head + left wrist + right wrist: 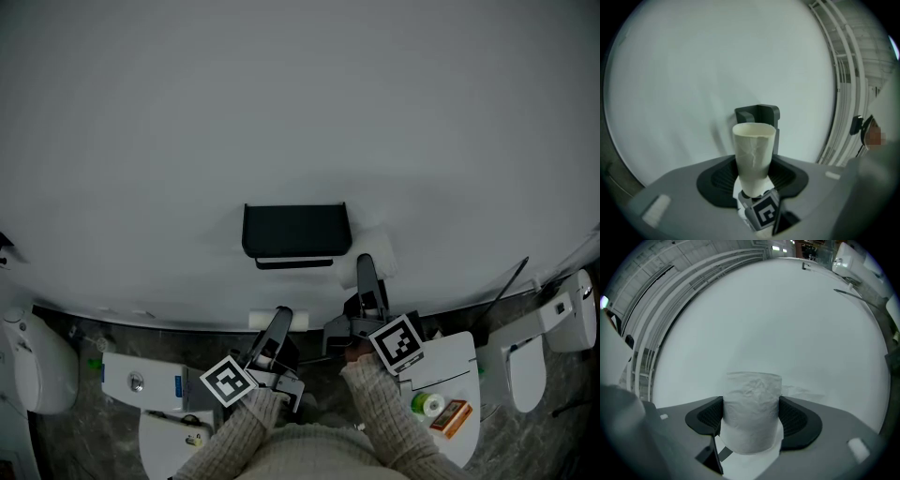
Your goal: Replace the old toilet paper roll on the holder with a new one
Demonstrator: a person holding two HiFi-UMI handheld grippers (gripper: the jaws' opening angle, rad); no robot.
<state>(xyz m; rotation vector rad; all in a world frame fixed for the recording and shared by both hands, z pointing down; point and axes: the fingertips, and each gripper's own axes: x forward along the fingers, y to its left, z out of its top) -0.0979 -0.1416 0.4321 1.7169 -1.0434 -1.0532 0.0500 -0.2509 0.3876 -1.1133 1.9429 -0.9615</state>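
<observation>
— Pale grey wall point(300, 103) fills most of what we see. The black holder point(296, 232) is fixed to it, above a dark marbled floor point(75, 337).

— What do we have in the left tool point(753, 180)?

— Its jaws are clamped on the cardboard tube point(753, 150). The tube stands up between the pads, creased down its front. In the left gripper view the holder shows right behind it.

— And the right tool point(752, 423)?

— We have it closed on the new toilet paper roll point(752, 404), with a pad pressing on each side. From the head view that roll sits just right of the holder's lower corner, close to the wall. The tube lies lower, beneath the holder and apart from it.

— Anything else around us?

— At lower right we see a white surface point(455, 361) carrying a green tape roll point(429, 404) and an orange box point(455, 418) side by side. We cannot tell whether those two touch.
</observation>
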